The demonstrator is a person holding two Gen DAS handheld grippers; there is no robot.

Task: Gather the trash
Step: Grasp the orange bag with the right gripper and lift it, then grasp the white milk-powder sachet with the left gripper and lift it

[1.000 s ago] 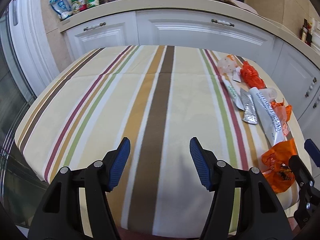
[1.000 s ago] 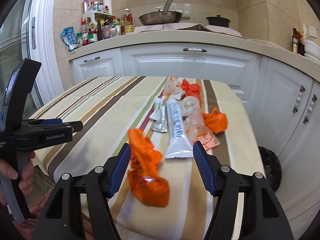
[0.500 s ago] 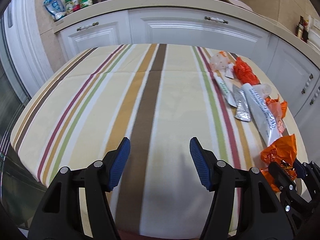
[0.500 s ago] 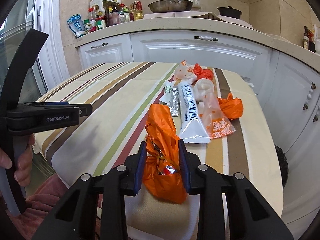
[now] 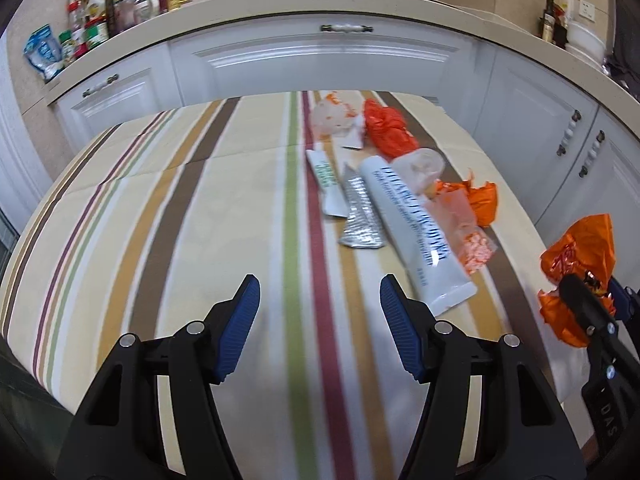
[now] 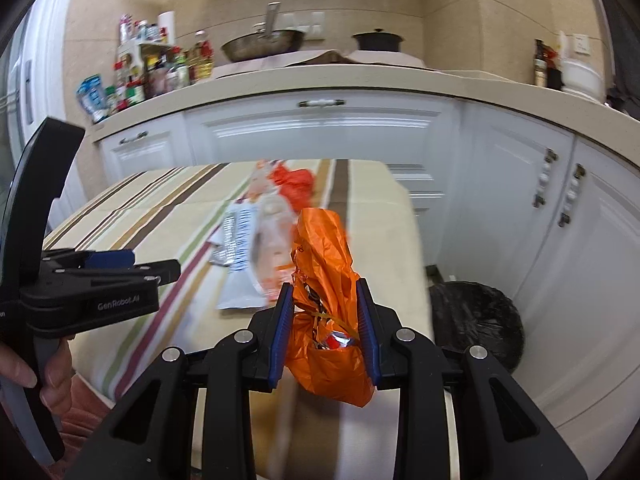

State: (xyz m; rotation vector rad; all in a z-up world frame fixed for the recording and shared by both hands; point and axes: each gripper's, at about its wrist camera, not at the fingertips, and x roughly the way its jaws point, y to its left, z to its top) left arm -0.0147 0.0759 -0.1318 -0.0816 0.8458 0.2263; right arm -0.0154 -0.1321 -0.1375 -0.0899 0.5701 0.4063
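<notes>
My right gripper [image 6: 325,320] is shut on a crumpled orange plastic bag [image 6: 326,280], held above the table's right edge; the same orange bag [image 5: 576,264] shows at the far right of the left wrist view. My left gripper [image 5: 318,318] stands open over the striped tablecloth [image 5: 180,208], nothing between its fingers. Ahead and to its right lies a row of trash: a white printed tube [image 5: 416,232], a silver foil packet [image 5: 360,216], a small white tube [image 5: 326,180], a red-orange bag [image 5: 388,128], clear wrappers [image 5: 334,120] and a small orange bag [image 5: 482,200].
A bin lined with a black bag [image 6: 476,316] stands on the floor right of the table, by the white cabinets [image 6: 320,136]. The counter behind holds bottles [image 6: 160,68], a pan [image 6: 262,44] and a pot [image 6: 376,40]. A hand [image 6: 44,376] grips the left tool.
The right gripper closed on the orange bag and lifted it off the cloth toward the right. The left gripper, still open, moved right across the table toward the row of trash.
</notes>
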